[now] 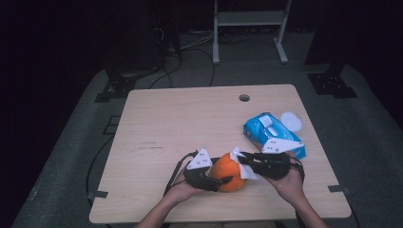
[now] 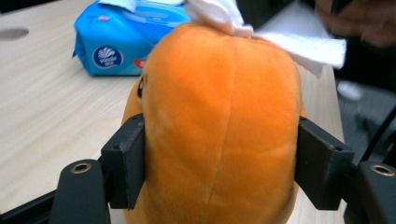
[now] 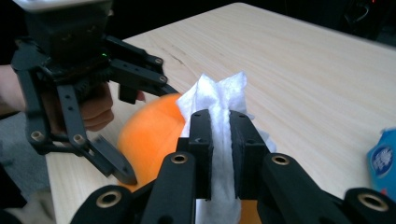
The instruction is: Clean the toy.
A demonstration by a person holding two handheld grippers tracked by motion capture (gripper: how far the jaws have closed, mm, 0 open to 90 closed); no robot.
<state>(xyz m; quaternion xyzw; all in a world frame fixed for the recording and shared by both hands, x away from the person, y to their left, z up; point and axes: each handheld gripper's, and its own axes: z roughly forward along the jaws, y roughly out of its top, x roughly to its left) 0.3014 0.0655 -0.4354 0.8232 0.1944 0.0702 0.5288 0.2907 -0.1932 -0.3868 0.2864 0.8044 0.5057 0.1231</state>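
Note:
An orange plush toy (image 1: pixel 227 173) (image 2: pixel 219 116) (image 3: pixel 149 135) lies near the table's front edge. My left gripper (image 1: pixel 223 178) (image 2: pixel 219 158) comes at it from the left, and its two black pads press against the toy's sides. A white wipe (image 1: pixel 249 174) (image 2: pixel 303 46) (image 3: pixel 217 91) rests on the top of the toy. My right gripper (image 1: pixel 242 159) (image 3: pixel 219 128) reaches in from the right, shut on that wipe, which stands crumpled above the jaws.
A blue pack of wipes (image 1: pixel 273 133) (image 2: pixel 121 42) (image 3: pixel 384 163) lies at the right of the wooden table (image 1: pixel 190 123), with a white round lid (image 1: pixel 291 121) beside it. A cable hole (image 1: pixel 244 98) sits near the far edge.

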